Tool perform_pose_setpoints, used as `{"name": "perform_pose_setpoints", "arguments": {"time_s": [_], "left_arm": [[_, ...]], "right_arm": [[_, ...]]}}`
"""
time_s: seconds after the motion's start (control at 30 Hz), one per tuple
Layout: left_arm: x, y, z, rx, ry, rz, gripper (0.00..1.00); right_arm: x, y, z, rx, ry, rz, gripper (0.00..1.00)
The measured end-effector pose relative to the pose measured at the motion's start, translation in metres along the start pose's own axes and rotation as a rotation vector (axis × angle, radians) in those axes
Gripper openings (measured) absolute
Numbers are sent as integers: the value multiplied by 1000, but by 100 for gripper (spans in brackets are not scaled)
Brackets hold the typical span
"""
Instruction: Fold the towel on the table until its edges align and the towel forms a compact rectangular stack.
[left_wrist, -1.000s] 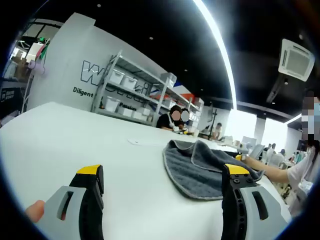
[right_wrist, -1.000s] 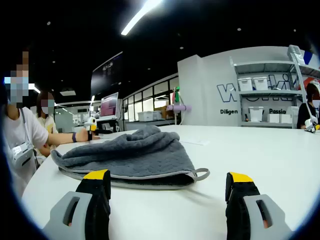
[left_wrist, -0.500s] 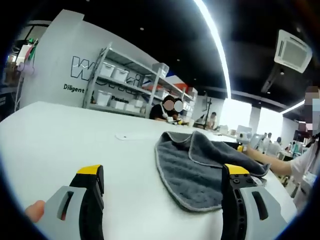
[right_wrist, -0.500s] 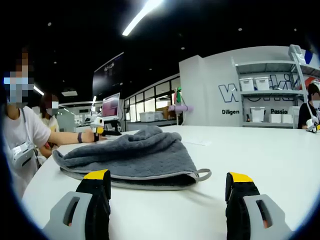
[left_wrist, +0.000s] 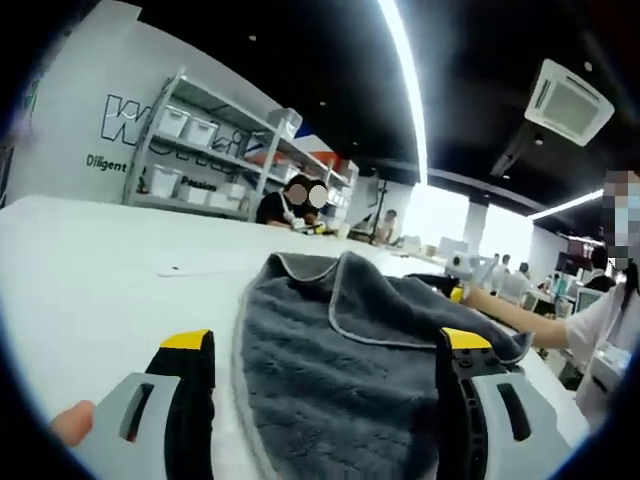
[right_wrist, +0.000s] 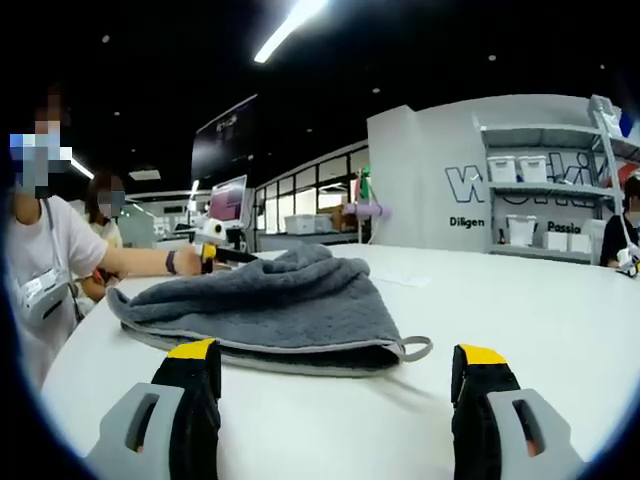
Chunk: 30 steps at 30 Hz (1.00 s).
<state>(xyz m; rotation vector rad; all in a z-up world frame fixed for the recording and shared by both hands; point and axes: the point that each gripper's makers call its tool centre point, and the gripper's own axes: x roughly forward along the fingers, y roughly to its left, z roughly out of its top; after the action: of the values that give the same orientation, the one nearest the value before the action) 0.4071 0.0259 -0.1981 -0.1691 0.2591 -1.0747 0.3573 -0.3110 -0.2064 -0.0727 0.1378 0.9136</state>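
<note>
Over the last second I have brought my left tongs (left_wrist: 325, 400) in toward the towel (left_wrist: 350, 370): it lay off to their right a second ago, and now its grey pile sits between the two open jaws, the near hem just ahead of the tips. That puts me in place, I judge, for a first grab. The towel is still a loose heap on the white table (left_wrist: 90, 270), a flap folded over its top, nothing aligned yet.

My right tongs (right_wrist: 335, 385) have barely moved. They hold low over the table (right_wrist: 520, 310), jaws apart and empty, with the towel (right_wrist: 270, 310) ahead and slightly left, its loop nearest.
</note>
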Motion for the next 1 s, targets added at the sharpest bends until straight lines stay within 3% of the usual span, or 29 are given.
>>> {"name": "perform_pose_setpoints", "arguments": {"time_s": [0.2,0.43,0.83,1.0], "left_arm": [[18,-14,1,61,75,-35,89],[44,-25,-2,121,176,-70,87],[86,-35,-17,186,331,-158,64],[95,-31,-19,184,348,-161,61]], "right_arm": [[3,11,6,-74,29,17,99],[5,11,3,-80,52,26,99],[5,13,7,-92,58,30,99],[6,11,6,-96,66,29,99]]}}
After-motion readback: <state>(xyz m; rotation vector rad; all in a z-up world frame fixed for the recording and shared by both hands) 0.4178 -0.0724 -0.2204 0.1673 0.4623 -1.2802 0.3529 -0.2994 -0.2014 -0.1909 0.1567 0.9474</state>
